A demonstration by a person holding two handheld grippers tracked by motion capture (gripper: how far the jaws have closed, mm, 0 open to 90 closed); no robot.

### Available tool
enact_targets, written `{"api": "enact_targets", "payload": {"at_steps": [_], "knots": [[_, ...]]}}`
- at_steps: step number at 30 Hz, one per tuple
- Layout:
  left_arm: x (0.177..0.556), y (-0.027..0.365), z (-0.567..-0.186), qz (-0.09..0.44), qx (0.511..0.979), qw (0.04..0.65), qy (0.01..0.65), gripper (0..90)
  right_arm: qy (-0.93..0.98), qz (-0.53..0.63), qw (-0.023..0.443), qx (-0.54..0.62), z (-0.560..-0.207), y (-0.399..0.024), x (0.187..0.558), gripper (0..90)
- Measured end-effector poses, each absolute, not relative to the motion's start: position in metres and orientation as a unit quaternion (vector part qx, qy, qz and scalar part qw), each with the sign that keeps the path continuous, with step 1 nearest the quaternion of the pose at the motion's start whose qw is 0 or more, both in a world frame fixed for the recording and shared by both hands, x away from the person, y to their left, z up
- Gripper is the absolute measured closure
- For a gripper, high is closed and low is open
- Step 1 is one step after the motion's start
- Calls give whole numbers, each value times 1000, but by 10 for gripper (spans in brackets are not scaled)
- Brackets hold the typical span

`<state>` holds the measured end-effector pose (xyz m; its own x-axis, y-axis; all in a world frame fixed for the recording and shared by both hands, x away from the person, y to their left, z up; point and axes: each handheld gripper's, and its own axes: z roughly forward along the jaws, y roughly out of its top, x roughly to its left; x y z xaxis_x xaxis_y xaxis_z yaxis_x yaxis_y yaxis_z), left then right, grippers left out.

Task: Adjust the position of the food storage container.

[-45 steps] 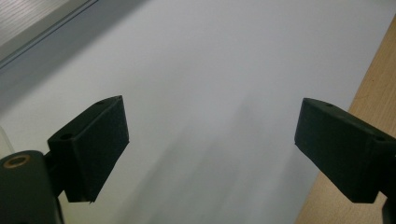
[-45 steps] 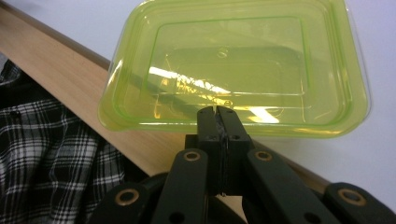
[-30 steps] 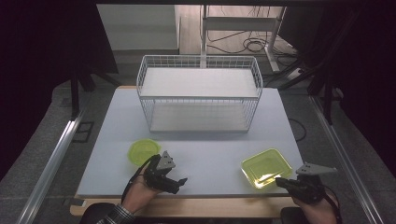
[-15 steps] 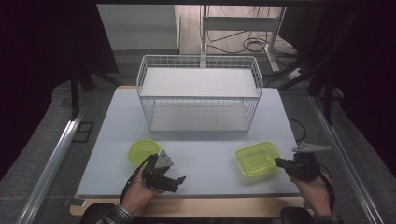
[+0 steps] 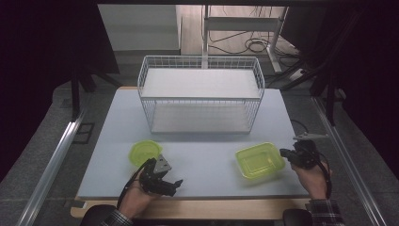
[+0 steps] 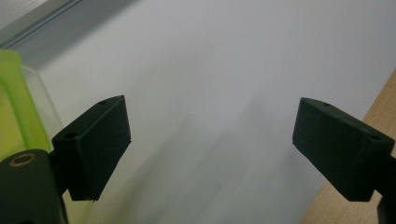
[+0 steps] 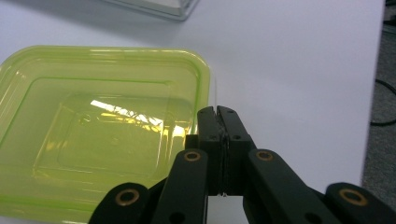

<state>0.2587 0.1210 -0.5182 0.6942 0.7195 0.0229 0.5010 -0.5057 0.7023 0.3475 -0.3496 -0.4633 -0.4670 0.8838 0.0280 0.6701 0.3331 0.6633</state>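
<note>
A yellow-green rectangular container (image 5: 259, 161) (image 7: 100, 130) lies flat on the white table (image 5: 207, 165), right of the middle. My right gripper (image 5: 284, 153) (image 7: 217, 111) is at its right rim, jaws pressed together with the thin rim edge running into them. A round yellow-green dish (image 5: 146, 151) (image 6: 11, 107) sits at front left. Just in front of it, my left gripper (image 5: 175, 185) (image 6: 210, 144) rests low over the table, open, with nothing between its jaws.
A white wire basket (image 5: 200, 94) stands at the back middle of the table. A wooden strip (image 5: 197, 209) runs along the table's front edge. Cables lie on the floor to the right (image 5: 301, 127).
The rectangular container was tilted up at its right side and now lies flat, a little farther left and back. My right gripper moved back with it. The left gripper stayed put.
</note>
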Motion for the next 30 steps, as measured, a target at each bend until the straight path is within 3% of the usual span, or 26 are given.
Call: {"api": "enact_targets", "payload": {"at_steps": [15,30], "knots": [[257,122,-518,159,858,336,354,113,787,303,187,503,-469,-352,344,872],[253,132,-518,179,861,321,353,210,811,329,123,468,-482,-305,340,878]]}}
